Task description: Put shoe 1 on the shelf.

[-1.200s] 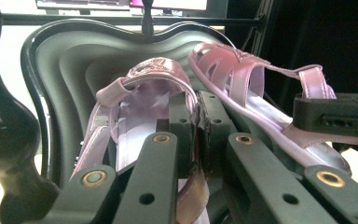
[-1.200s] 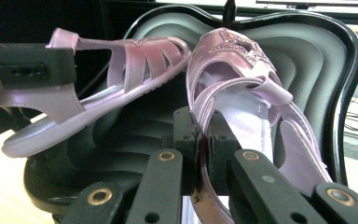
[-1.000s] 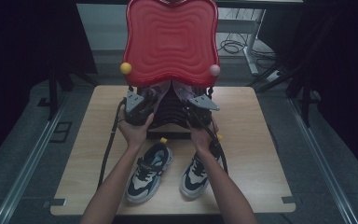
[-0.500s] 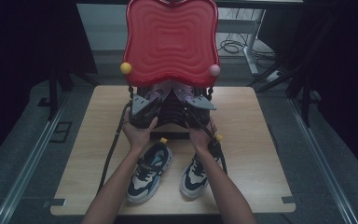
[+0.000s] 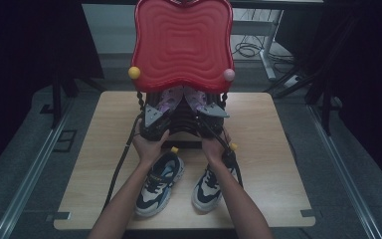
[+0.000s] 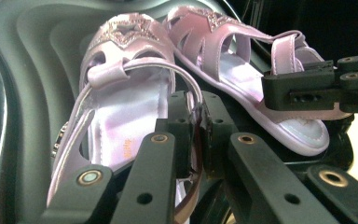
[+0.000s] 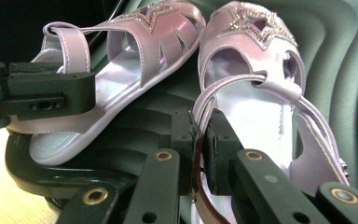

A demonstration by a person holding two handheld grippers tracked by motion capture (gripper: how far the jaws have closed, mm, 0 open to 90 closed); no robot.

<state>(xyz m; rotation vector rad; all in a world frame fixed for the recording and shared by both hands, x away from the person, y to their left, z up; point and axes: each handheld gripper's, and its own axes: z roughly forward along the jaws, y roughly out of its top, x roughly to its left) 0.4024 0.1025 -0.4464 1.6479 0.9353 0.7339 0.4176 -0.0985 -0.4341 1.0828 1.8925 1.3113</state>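
Nearest us, low in the high view, a pair of dark-and-white sneakers (image 5: 179, 186) is sitting toe-forward on the wooden worktop (image 5: 273, 164), parked between the person's forearms and out of the action for now.

Just beyond them, both hands are working side by side at the middle of the frame. The left hand-held gripper (image 6: 196, 122) is pinching the thin heel strap of the left lilac sandal (image 6: 121, 93), jaws narrowed right down on it. The jaws have just been easing apart a touch, yet the strap is sitting squeezed between the pads. The right hand-held gripper (image 7: 196, 135) is doing the mirror job on the right lilac sandal (image 7: 256, 88), strap caught between its pads, jaws likewise having just been opening a shade. Gripping by the strap looks sensible: it is the one slim part those jaws can close around.

Farther back, the sandals are lying heels toward the person on a dark ridged tray (image 6: 32, 84), tilted so the soles rest on its steps.

At the top of the frame, a big red wavy-edged panel (image 5: 181, 42) is standing upright behind it all, a yellow knob and a pink knob at its lower corners.
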